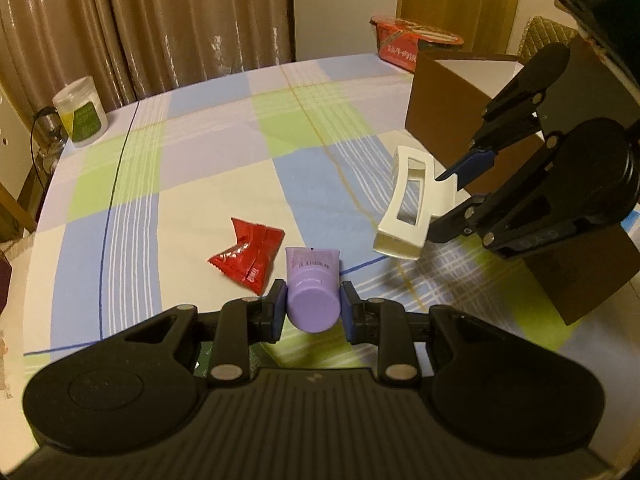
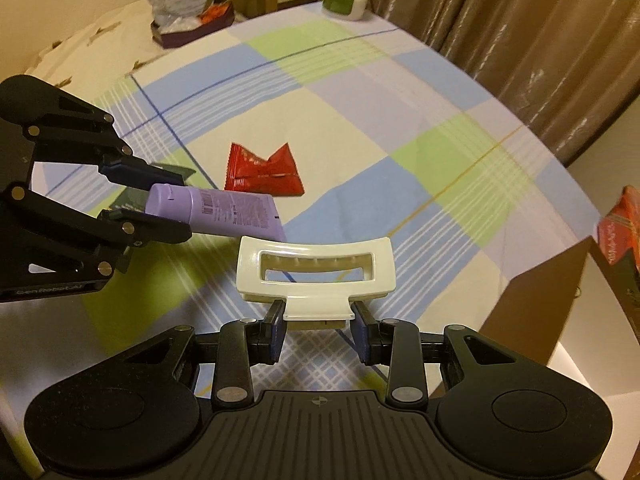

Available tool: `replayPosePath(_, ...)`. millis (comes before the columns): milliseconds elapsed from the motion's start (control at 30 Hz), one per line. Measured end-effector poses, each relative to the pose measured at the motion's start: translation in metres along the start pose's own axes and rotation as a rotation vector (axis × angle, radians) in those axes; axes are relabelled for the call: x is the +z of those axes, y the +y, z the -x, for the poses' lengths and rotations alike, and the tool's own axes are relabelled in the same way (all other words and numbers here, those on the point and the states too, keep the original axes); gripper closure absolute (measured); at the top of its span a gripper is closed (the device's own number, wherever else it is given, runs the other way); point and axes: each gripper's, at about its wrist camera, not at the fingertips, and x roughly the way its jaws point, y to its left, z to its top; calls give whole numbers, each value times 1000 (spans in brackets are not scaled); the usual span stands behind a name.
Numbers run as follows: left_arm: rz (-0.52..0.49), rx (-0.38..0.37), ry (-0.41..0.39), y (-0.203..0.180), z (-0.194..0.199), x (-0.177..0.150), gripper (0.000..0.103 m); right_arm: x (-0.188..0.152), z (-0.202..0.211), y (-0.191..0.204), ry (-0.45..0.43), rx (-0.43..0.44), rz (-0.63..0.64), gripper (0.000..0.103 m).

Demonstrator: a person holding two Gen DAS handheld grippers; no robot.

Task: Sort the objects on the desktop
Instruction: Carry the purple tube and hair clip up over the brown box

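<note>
Left gripper point(image 1: 312, 307) clamps tube point(image 1: 313, 286), right gripper point(image 2: 319, 328) clip point(image 2: 316, 272)

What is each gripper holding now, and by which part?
Left gripper holds the purple tube by its cap end. Right gripper holds the white hair claw by its tab.

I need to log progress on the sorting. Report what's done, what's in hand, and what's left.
Done: nothing that shows; the box interior is hidden. In hand: the left gripper is shut on the purple tube, and the right gripper is shut on the white hair clip, both lifted off the table. Left: the red packet lies on the cloth.
</note>
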Motion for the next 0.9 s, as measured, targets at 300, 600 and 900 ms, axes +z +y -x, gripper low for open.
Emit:
replayPosePath(300, -52, -5, -39, -11, 18, 14, 80, -7, 32, -2, -56, -39, -46, 69)
replayPosePath(600, -148, -60, -113, -36, 42, 32, 80, -29, 81, -3, -103, -128, -141, 69)
replayPosePath(900, -265, -134, -198, -69, 71, 49, 80, -71, 131, -3, -137, -214, -289, 69)
